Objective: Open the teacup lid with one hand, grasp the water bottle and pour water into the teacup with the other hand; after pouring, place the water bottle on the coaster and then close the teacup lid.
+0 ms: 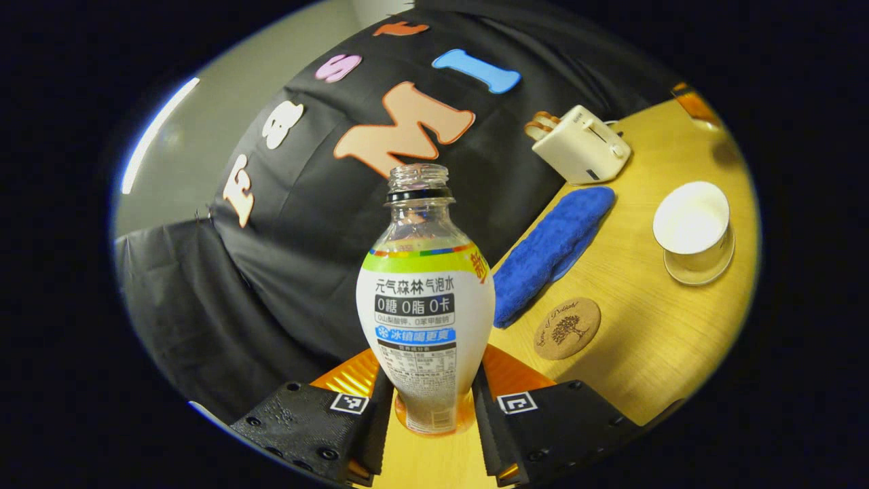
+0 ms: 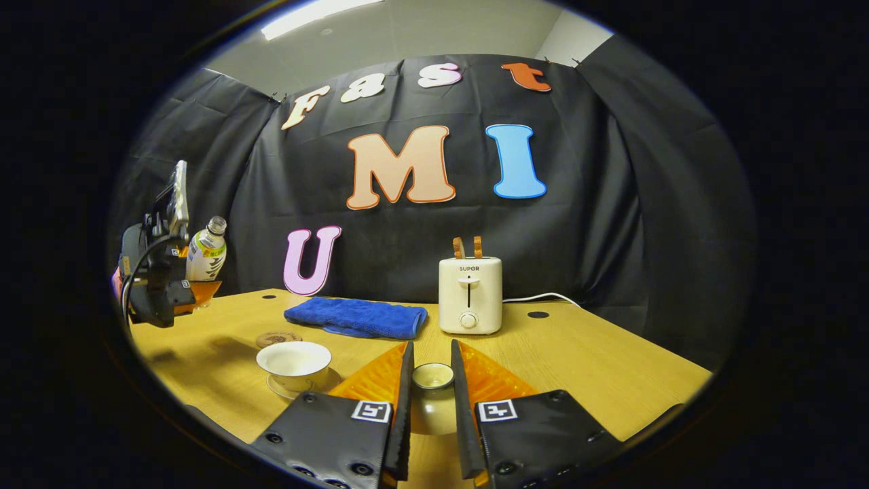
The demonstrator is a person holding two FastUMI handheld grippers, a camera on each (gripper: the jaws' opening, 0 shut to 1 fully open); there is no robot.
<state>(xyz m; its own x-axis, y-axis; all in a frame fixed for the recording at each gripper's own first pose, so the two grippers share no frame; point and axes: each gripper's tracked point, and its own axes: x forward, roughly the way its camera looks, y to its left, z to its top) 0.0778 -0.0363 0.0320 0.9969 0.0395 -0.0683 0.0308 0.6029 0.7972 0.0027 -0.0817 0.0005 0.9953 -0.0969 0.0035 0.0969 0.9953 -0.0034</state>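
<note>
My left gripper (image 1: 429, 384) is shut on the lower body of an uncapped water bottle (image 1: 426, 305) with a white and green label. In the right gripper view that bottle (image 2: 206, 255) hangs above the table's far left, leaning slightly toward the cup, held by the left gripper (image 2: 178, 293). The white teacup (image 1: 692, 227) stands uncovered on its saucer; it is seen again as the teacup (image 2: 294, 360) left of my right fingers. My right gripper (image 2: 431, 356) is shut on the white teacup lid (image 2: 432, 377). A round brown coaster (image 1: 567, 329) lies between bottle and cup, just behind the cup as the coaster (image 2: 277, 337).
A folded blue towel (image 2: 356, 318) lies near the back of the wooden table (image 2: 597, 360), with a white toaster (image 2: 470, 294) holding bread slices to its right and a white cord behind it. The towel (image 1: 550, 251) and toaster (image 1: 580, 144) sit beyond the coaster.
</note>
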